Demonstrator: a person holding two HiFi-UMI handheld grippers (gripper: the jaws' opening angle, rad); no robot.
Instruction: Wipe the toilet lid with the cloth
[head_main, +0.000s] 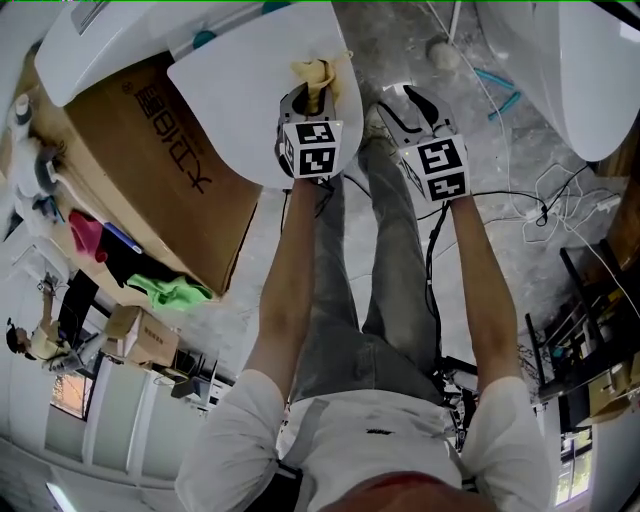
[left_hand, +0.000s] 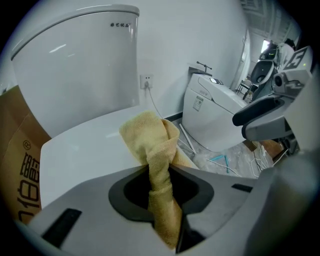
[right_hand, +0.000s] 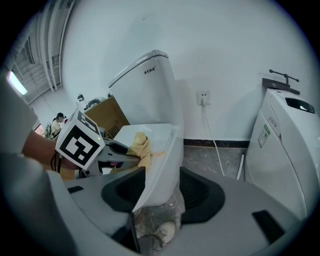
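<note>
Yellow cloth (left_hand: 150, 134) clamped tight in left gripper (left_hand: 161, 192), down on toilet lid (left_hand: 82, 150); right gripper (right_hand: 160, 186) gaping wide, empty, beside lid's edge.

The person wears a white short-sleeved T-shirt (head_main: 340, 450), grey trousers (head_main: 380, 280) and a pale sneaker (right_hand: 162, 231). The left gripper (head_main: 314, 92) and right gripper (head_main: 400, 98) have light grey plastic shells with black pads lining the jaws. Each carries a white cube printed with black square markers. A thin black cable (head_main: 430, 270) trails from the right gripper along the arm.
</note>
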